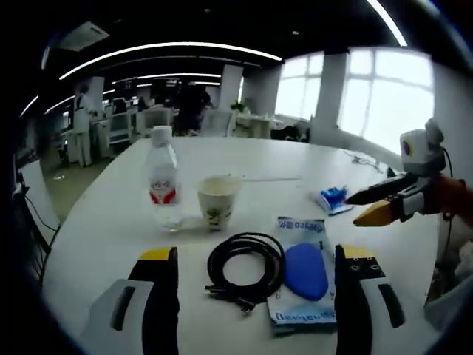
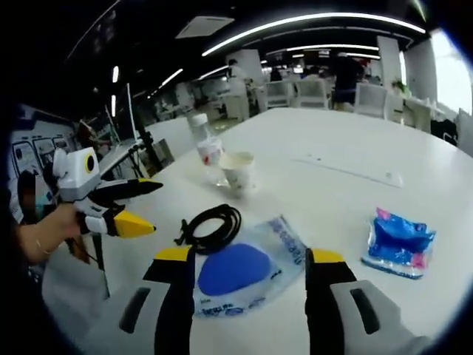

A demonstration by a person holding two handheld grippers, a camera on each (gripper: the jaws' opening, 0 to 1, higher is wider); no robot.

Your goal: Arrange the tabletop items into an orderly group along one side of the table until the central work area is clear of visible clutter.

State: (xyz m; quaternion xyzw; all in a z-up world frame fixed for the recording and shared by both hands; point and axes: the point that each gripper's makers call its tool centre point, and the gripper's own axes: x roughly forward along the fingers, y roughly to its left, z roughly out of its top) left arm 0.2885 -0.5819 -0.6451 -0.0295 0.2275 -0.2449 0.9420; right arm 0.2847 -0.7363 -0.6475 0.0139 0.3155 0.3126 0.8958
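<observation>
While both grippers hang above the white table (image 1: 96,214), neither of them holds anything. In the left gripper view, the left gripper (image 1: 255,288) rises from the bottom edge with its jaws wide apart, and a coiled black cable (image 1: 245,268) and a clear bag with a blue pad (image 1: 304,272) lie on the table between them, lower centre of the frame. Cable and bag lie just beside each other; whether they touch I cannot tell. Above the cable, near the middle of the frame, a paper cup (image 1: 218,200) stands upright, and a water bottle (image 1: 164,177) with a red label stands upright just to its left. At the centre right lies a small blue packet (image 1: 334,198), apart from the other things. The right gripper (image 1: 377,205) comes in from the right edge, close to this packet; its yellow and black tips are a little apart, with nothing between them.

In the right gripper view, the right gripper's jaws at the bottom edge are also wide open, and the bag with the blue pad sits between them. The cable is just above and left of it, the cup and bottle further up, and the blue packet lies at the lower right. The left gripper appears at the left edge, held by a hand (image 2: 44,233), its tips spread open and empty.
</observation>
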